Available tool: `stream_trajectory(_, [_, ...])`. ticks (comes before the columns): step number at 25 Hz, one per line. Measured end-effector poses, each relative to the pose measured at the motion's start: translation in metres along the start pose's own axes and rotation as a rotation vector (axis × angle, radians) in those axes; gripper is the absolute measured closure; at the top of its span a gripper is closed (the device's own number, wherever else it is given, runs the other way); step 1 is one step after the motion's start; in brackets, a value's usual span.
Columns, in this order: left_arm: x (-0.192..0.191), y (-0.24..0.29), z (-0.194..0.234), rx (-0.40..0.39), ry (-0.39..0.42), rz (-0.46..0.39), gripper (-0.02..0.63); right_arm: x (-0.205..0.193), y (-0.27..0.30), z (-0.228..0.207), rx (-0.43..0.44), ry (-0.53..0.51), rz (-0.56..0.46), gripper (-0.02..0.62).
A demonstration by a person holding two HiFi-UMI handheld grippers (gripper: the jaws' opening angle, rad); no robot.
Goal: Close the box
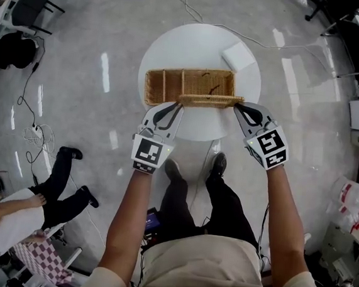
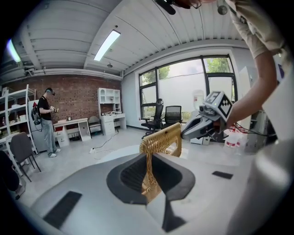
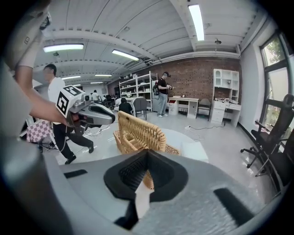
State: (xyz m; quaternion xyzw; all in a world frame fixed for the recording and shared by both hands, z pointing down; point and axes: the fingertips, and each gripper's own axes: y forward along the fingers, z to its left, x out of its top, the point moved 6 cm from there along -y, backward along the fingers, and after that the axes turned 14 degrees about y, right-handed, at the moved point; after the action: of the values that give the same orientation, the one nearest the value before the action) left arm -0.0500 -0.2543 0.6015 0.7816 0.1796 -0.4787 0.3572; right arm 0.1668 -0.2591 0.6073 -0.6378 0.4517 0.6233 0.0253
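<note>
A long wicker box [image 1: 189, 84] with dividers lies open on the round white table [image 1: 176, 41]. Its wicker lid [image 1: 210, 100] stands raised on edge along the near side. My left gripper [image 1: 180, 105] is shut on the lid's left end, and my right gripper [image 1: 238, 105] is shut on its right end. In the left gripper view the lid [image 2: 161, 140] rises from between the closed jaws of the left gripper [image 2: 150, 183], with the right gripper [image 2: 204, 121] behind. In the right gripper view the lid [image 3: 140, 131] sits pinched in the right gripper [image 3: 147, 176], and the left gripper [image 3: 92, 114] is opposite.
A white flat block [image 1: 238, 56] lies on the table behind the box's right end. A person [image 1: 27, 213] stands on the floor at lower left. Chairs [image 1: 28, 5] and a cable [image 1: 198, 12] are beyond the table. Office chairs [image 3: 271, 137] stand to the right.
</note>
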Motion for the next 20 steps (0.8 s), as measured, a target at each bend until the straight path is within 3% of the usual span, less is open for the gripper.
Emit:
stream_trajectory(12, [0.052,-0.017,0.024,0.03,0.062,-0.055,0.572,0.011,0.016,-0.019,-0.025,0.004,0.079,0.601])
stream_trajectory(20, [0.095,-0.04,0.028,0.052,0.108,-0.087,0.572,0.036,-0.003,-0.007,-0.027,-0.018,0.052,0.601])
